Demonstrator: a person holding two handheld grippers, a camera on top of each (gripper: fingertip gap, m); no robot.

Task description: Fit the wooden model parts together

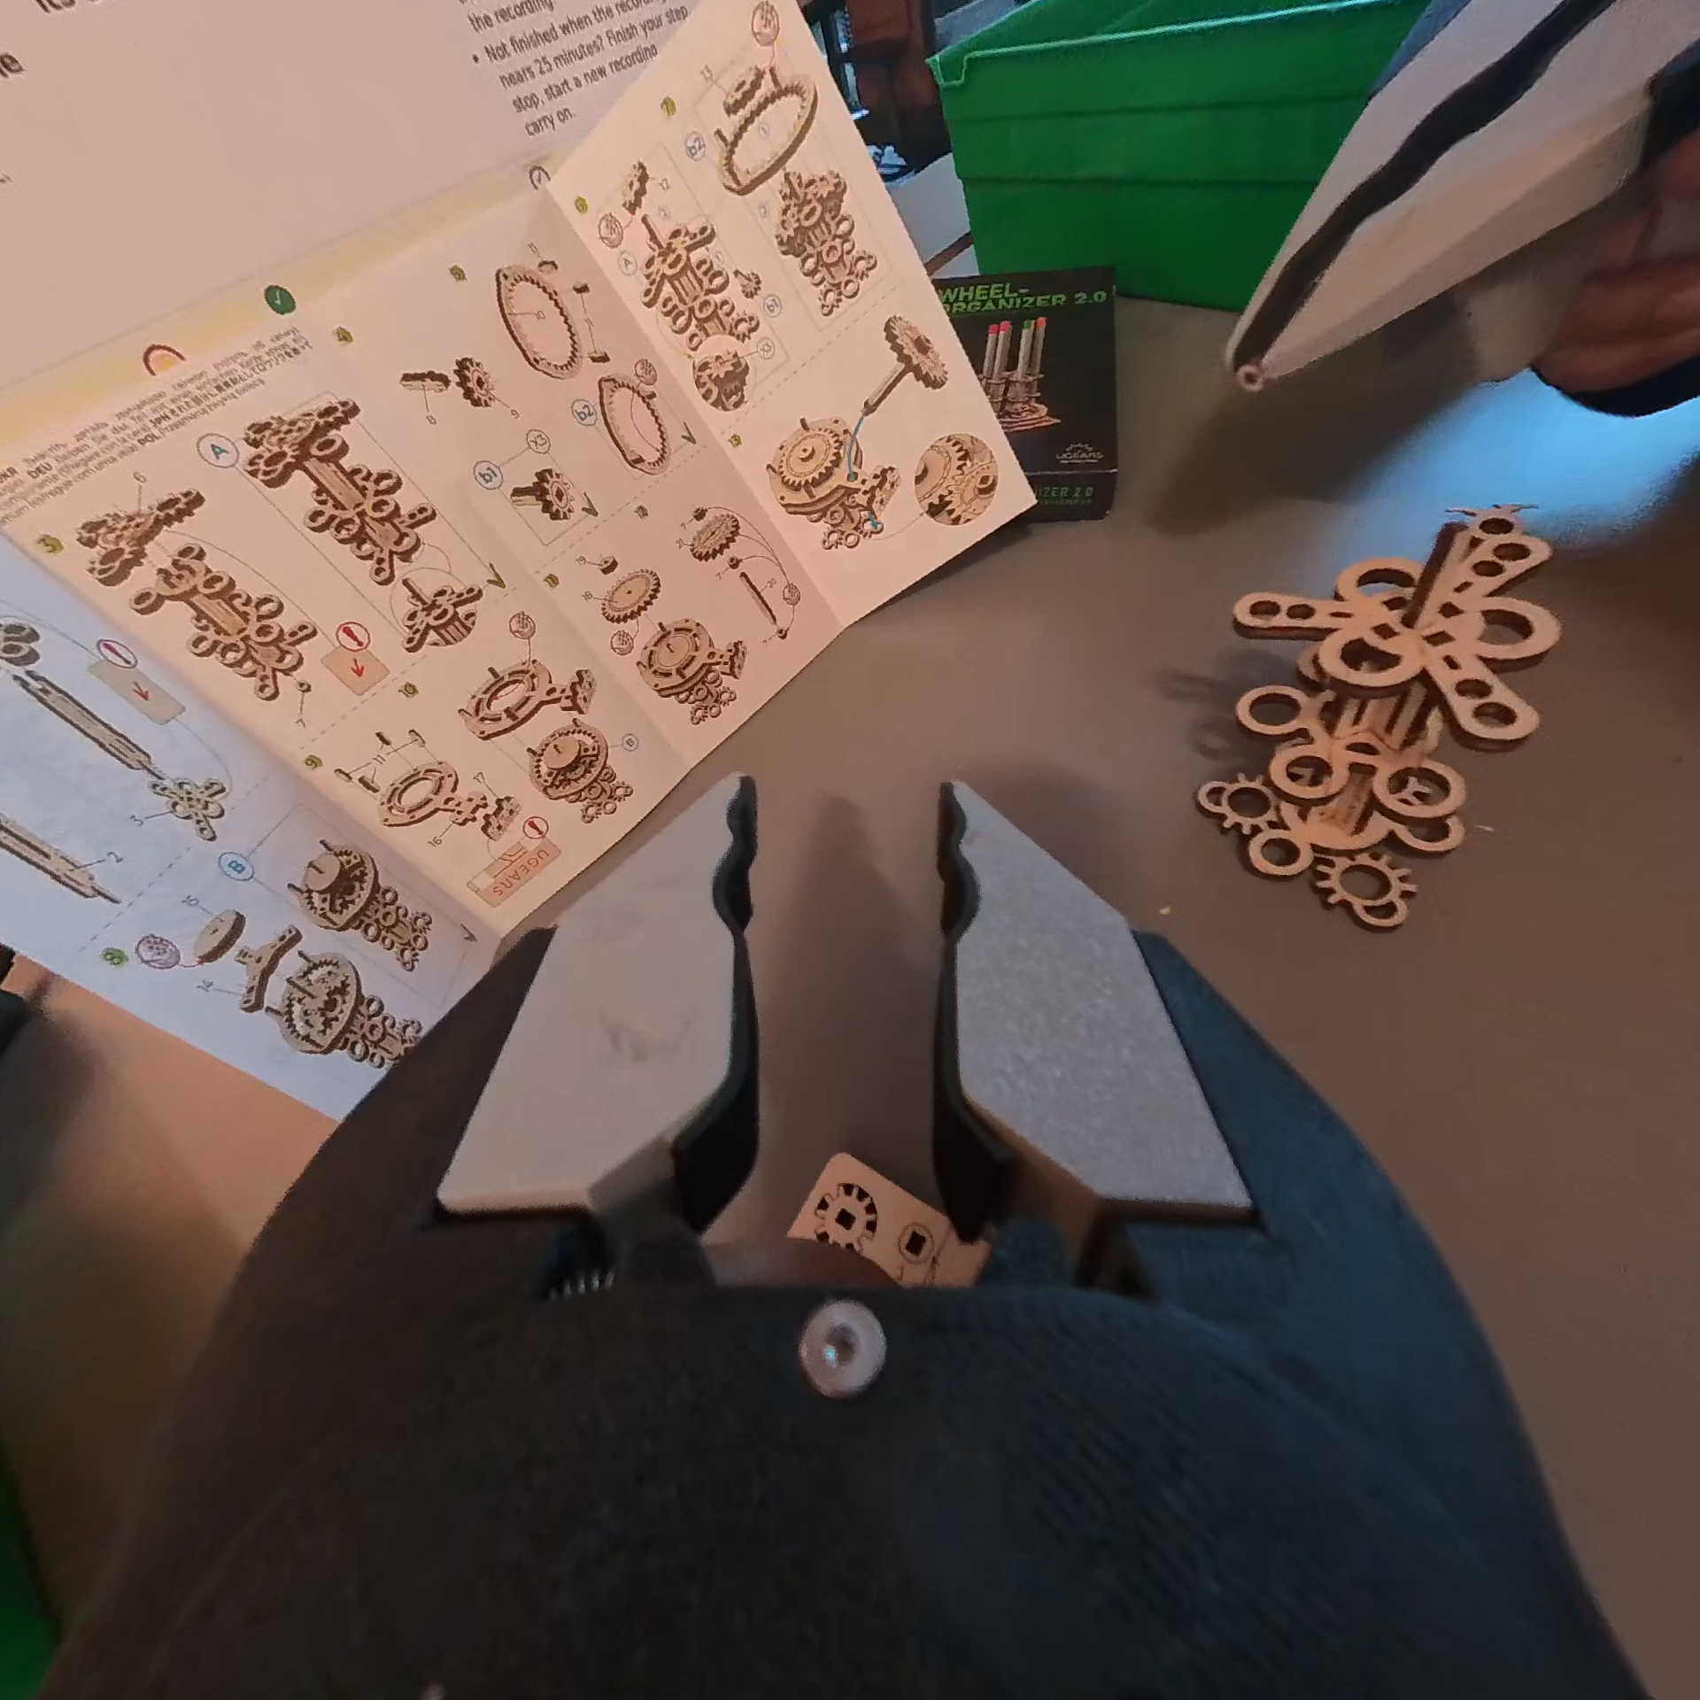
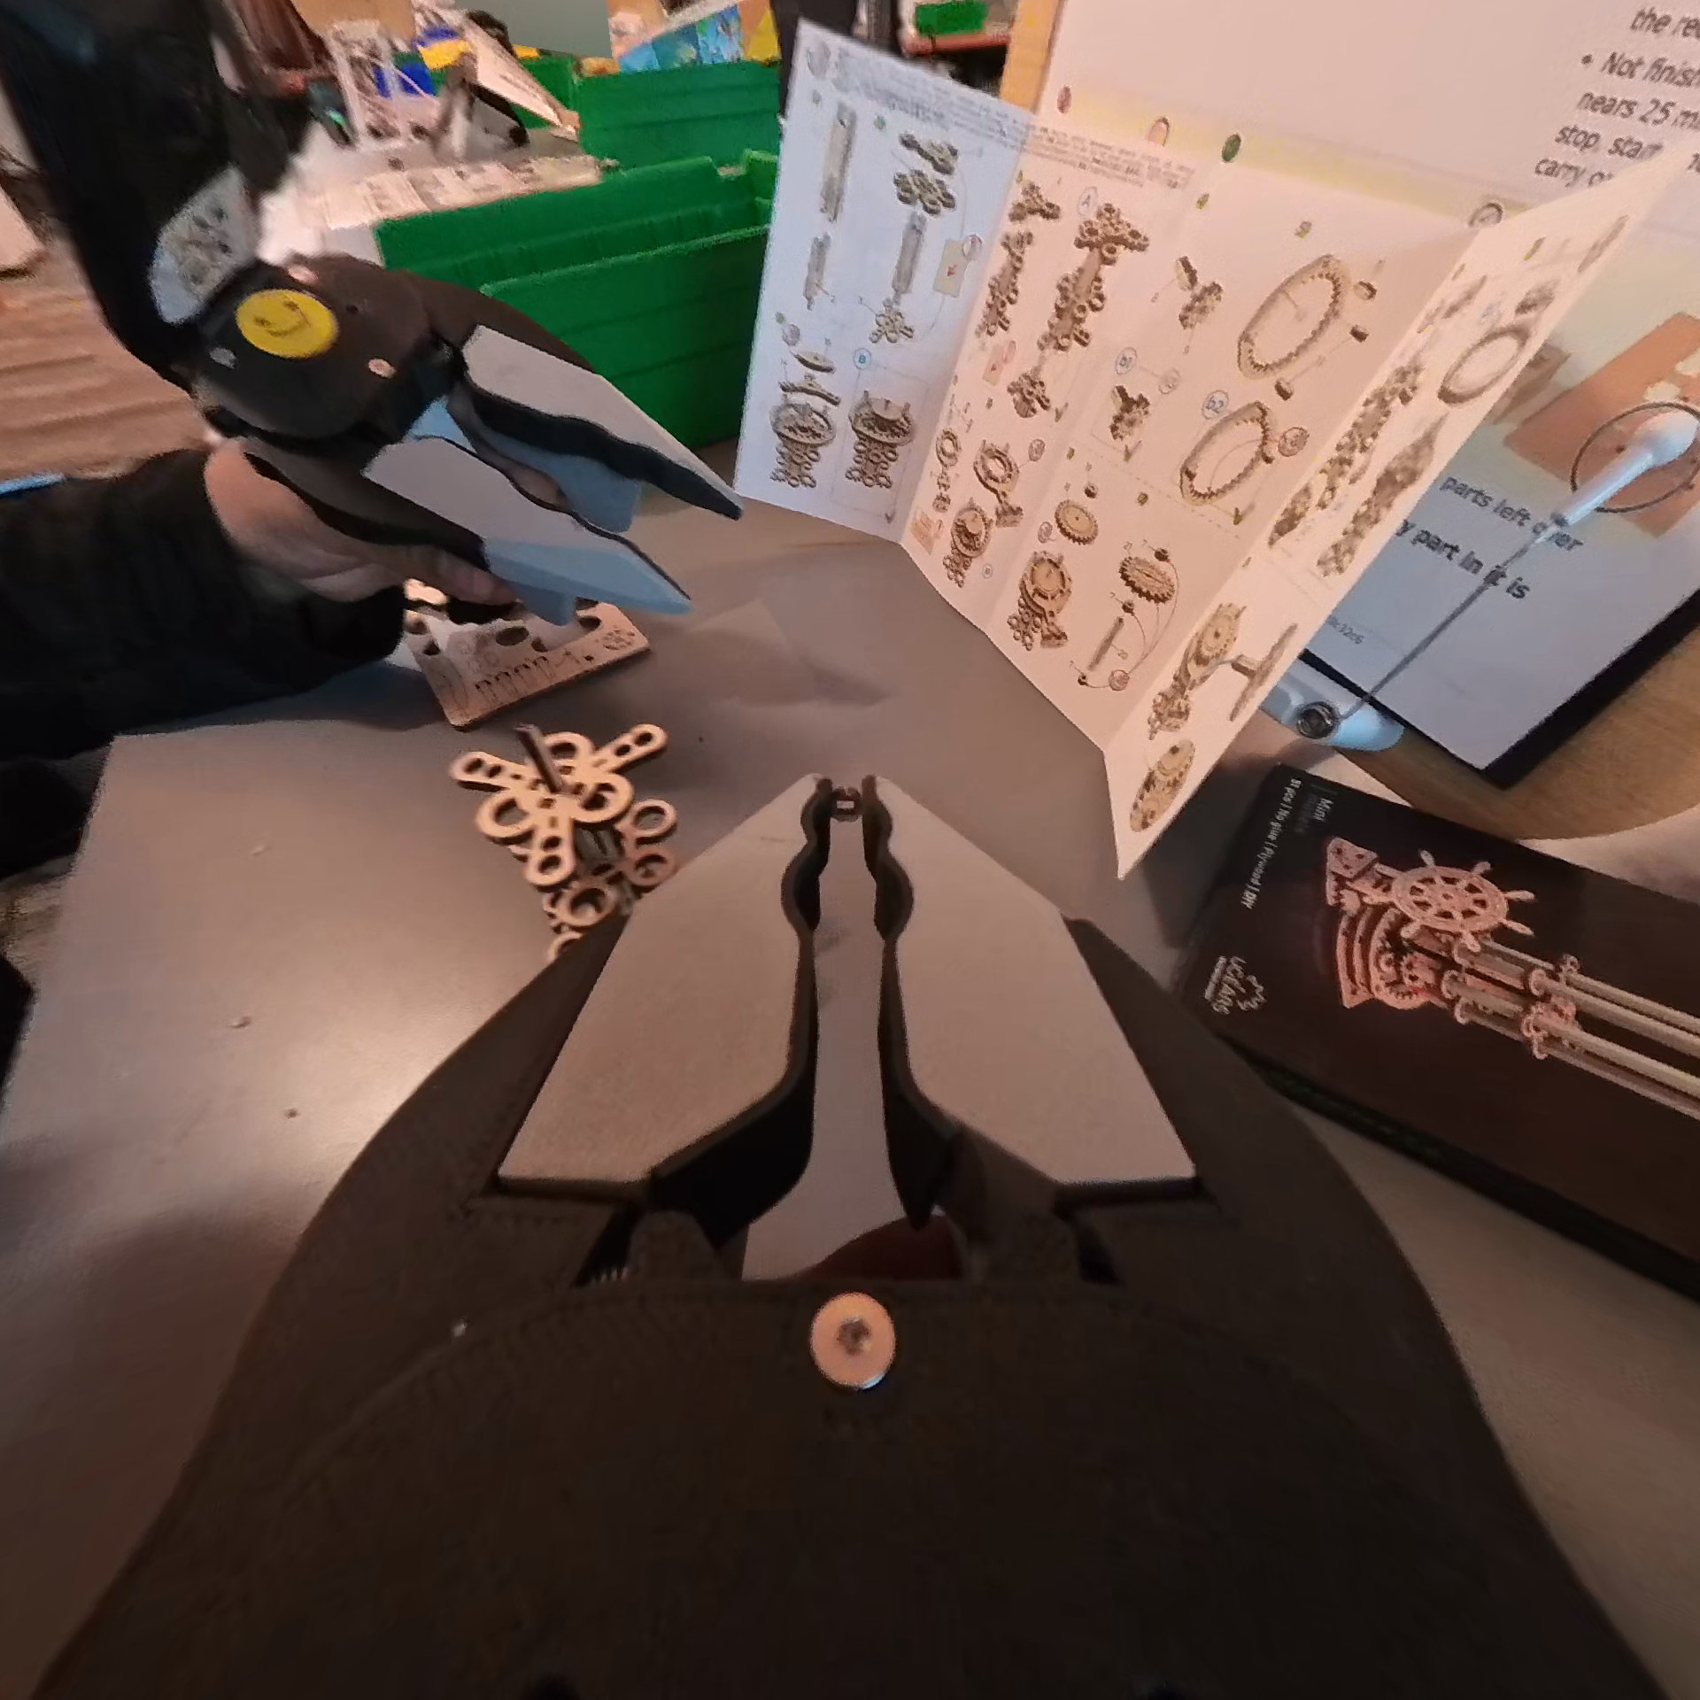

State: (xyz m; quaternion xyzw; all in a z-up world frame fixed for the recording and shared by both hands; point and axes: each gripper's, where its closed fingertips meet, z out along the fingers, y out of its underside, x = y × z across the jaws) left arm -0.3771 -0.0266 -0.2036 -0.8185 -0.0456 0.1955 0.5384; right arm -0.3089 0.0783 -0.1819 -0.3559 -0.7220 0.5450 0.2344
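A partly built wooden model [image 1: 1380, 708] of stacked ring-and-arm plates on a central post stands on the grey table; it also shows in the right wrist view [image 2: 570, 828]. My left gripper [image 1: 846, 800] is open and empty, low over the table, left of the model. A wooden parts sheet [image 1: 865, 1223] lies under it, and shows in the right wrist view [image 2: 534, 662]. My right gripper [image 2: 846, 802] is shut on a small round part [image 2: 846, 800], held in the air above and beyond the model. Its tip shows in the left wrist view [image 1: 1251, 373].
A folded instruction leaflet [image 1: 515, 515] stands at the back, also in the right wrist view [image 2: 1150, 414]. A black kit box [image 2: 1472, 993] lies at the right. Green bins [image 1: 1131, 147] stand behind. A screen [image 2: 1518, 552] leans behind the leaflet. A person's hand [image 2: 304, 543] holds the left gripper [image 2: 699, 552]. My hands' fingertips stand some 15 centimeters from each other.
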